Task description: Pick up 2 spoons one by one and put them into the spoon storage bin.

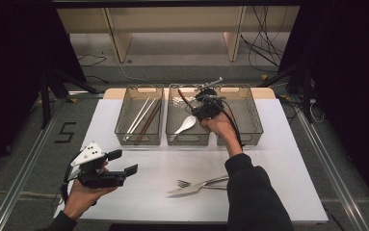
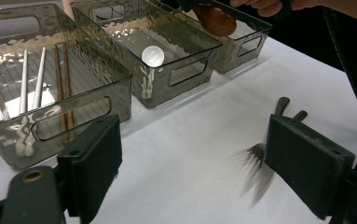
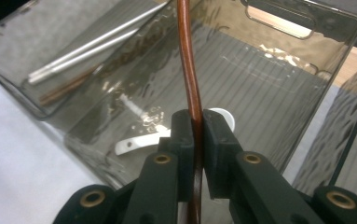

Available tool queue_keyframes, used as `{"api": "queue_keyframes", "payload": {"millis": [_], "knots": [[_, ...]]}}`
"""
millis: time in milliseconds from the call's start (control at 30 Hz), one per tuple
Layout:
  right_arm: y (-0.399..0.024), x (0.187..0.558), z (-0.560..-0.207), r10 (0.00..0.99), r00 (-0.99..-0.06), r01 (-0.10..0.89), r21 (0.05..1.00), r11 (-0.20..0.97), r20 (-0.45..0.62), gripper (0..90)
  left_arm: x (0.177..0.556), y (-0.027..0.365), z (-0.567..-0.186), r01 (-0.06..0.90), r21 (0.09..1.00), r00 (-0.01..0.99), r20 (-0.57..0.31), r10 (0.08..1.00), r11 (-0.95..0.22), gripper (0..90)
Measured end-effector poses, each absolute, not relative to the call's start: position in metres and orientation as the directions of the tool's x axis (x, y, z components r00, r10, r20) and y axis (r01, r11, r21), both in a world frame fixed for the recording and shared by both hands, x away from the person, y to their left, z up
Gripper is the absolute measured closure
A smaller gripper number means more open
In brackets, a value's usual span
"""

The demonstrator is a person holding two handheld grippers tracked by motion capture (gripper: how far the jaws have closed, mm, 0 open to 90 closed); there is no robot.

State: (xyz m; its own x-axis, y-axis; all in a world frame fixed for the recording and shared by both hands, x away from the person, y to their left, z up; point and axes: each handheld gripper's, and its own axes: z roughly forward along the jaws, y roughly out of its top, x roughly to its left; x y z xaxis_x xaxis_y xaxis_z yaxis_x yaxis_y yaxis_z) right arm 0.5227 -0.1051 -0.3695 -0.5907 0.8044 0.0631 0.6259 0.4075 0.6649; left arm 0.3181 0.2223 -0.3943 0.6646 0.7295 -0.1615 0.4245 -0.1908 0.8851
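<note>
From above, my right gripper (image 1: 199, 98) holds a brown wooden spoon (image 1: 184, 97) over the middle smoked-plastic bin (image 1: 172, 137). My left gripper (image 2: 190, 163) looks along wide, empty jaws. The right gripper view has jaws clamped on the spoon's handle above a white ceramic spoon (image 3: 134, 144)

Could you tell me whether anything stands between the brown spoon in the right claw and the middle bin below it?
Nothing visible does. The right claw is shut on the brown spoon above the open-topped middle bin. The white spoon lies on the bin's floor, with bare floor beside it.
</note>
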Motion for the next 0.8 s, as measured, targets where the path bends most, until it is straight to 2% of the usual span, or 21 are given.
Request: {"api": "queue_keyframes", "payload": {"millis": [433, 467, 533, 600, 667, 800], "knots": [[-0.1, 0.534, -0.382, 0.826, -0.561, 0.651, 0.645, 0.4, 0.054, 83.2, 0.318, 0.22, -0.395, 0.424, 0.885, 0.672, -0.164, 0.722, -0.194, 18.1], [-0.099, 0.535, -0.382, 0.829, -0.556, 0.656, 0.642, 0.396, 0.057, 81.9, 0.318, 0.22, -0.395, 0.424, 0.884, 0.672, -0.164, 0.722, -0.195, 18.2], [-0.097, 0.537, -0.383, 0.834, -0.548, 0.663, 0.639, 0.39, 0.06, 72.8, 0.318, 0.22, -0.395, 0.424, 0.884, 0.673, -0.164, 0.721, -0.195, 18.2], [-0.096, 0.537, -0.382, 0.84, -0.539, 0.663, 0.646, 0.379, 0.06, 70.4, 0.318, 0.22, -0.395, 0.424, 0.884, 0.674, -0.163, 0.721, -0.196, 18.1], [-0.097, 0.537, -0.381, 0.841, -0.537, 0.66, 0.65, 0.376, 0.059, 63.8, 0.318, 0.221, -0.395, 0.424, 0.884, 0.674, -0.164, 0.72, -0.196, 18.1], [-0.102, 0.534, -0.377, 0.839, -0.539, 0.66, 0.655, 0.368, 0.072, 59.8, 0.318, 0.221, -0.395, 0.424, 0.884, 0.673, -0.164, 0.721, -0.195, 18.1]]}}
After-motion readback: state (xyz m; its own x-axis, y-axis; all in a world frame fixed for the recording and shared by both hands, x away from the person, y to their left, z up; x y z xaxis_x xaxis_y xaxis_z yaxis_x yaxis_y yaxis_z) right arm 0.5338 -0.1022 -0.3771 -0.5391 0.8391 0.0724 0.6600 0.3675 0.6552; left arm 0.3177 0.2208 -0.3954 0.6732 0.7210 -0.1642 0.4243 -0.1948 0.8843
